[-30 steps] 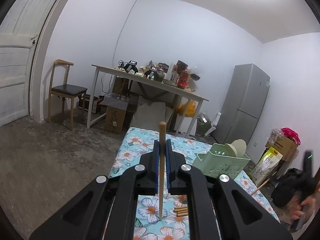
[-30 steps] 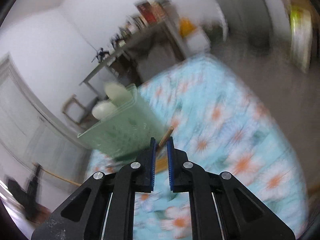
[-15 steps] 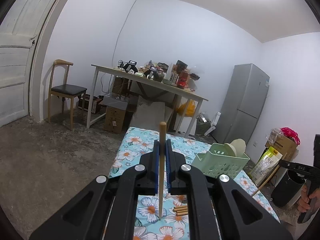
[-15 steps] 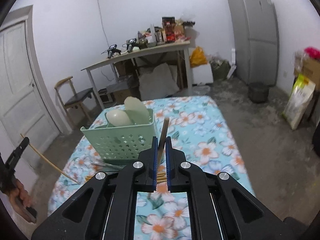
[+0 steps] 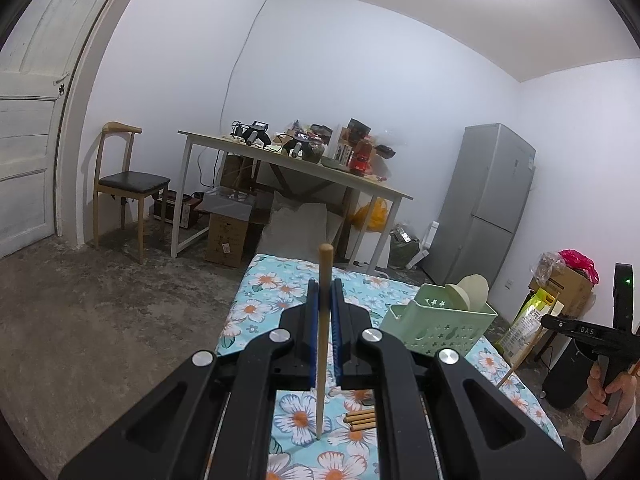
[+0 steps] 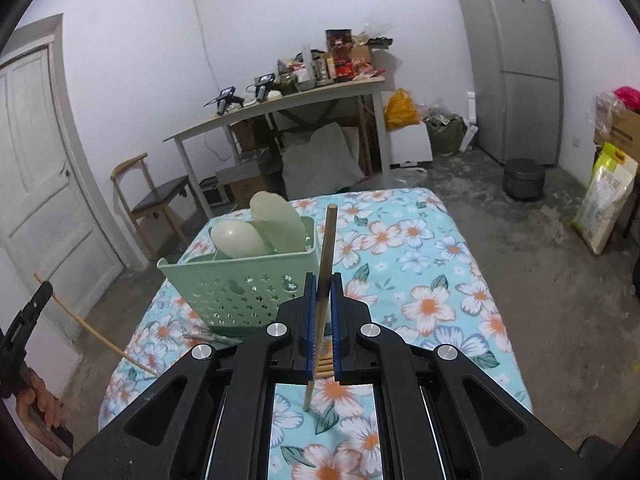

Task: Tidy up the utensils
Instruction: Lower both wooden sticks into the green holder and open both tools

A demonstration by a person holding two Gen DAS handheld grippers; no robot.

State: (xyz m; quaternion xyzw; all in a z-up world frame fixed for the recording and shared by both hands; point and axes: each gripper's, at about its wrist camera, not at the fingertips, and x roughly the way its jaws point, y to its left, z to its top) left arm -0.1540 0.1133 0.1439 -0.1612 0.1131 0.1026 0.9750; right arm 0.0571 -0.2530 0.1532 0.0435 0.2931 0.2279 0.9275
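Right wrist view: floral-clothed table (image 6: pixel 420 264) on bare concrete floor (image 6: pixel 540 240), fridge (image 6: pixel 516 64) behind.

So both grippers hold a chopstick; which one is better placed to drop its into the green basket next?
Right. Its hand-held gripper holds a chopstick upright just beside the green utensil basket. The left hand-held gripper sits farther away, basket off to its side.

Left wrist view sits low at the near edge of the floral-cloth table (image 5: pixel 280 280), looking almost level along its fingers toward the cluttered desk (image 5: pixel 288 160) and the door-side wall. Right wrist view is higher, tilted down over the same table (image 6: pixel 440 248). Both share the green basket (image 5: pixel 436 324) (image 6: pixel 240 284), desk (image 6: pixel 280 104) and fridge (image 5: pixel 492 200) (image 6: pixel 512 60); each catches the opposite hand at its frame edge.
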